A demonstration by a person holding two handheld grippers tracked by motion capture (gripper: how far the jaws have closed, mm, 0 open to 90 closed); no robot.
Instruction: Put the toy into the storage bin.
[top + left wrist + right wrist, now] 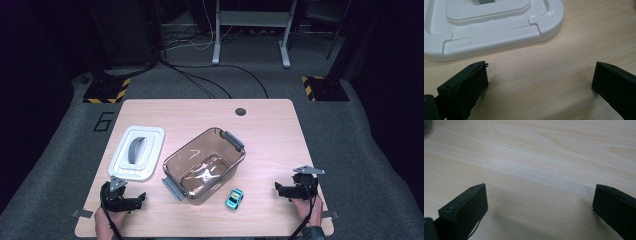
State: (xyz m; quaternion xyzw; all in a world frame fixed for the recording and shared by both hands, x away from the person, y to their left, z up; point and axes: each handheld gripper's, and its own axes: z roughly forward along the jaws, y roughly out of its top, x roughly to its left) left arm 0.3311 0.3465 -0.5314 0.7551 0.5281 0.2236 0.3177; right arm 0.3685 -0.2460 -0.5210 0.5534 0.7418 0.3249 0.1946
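Observation:
A clear brownish plastic box (pixel 204 165) with grey latches stands empty at the middle of the wooden table (pixel 270 135). Its white lid (pixel 137 152) with a grey handle lies flat to the left. A small teal toy car (pixel 234 198) sits just in front of the box. My left gripper (pixel 125 196) rests near the front left edge, just short of the lid (pixel 486 30), jaws wide apart and empty (pixel 540 75). My right gripper (pixel 296 186) sits at the front right, open over bare wood (pixel 540 195), with the car a short way to its left.
A dark round grommet hole (pixel 240 111) sits near the table's far edge. Beyond the table, on grey carpet, are cables, a metal frame's legs (pixel 250 30) and stands with yellow-black striped bases (pixel 106 92).

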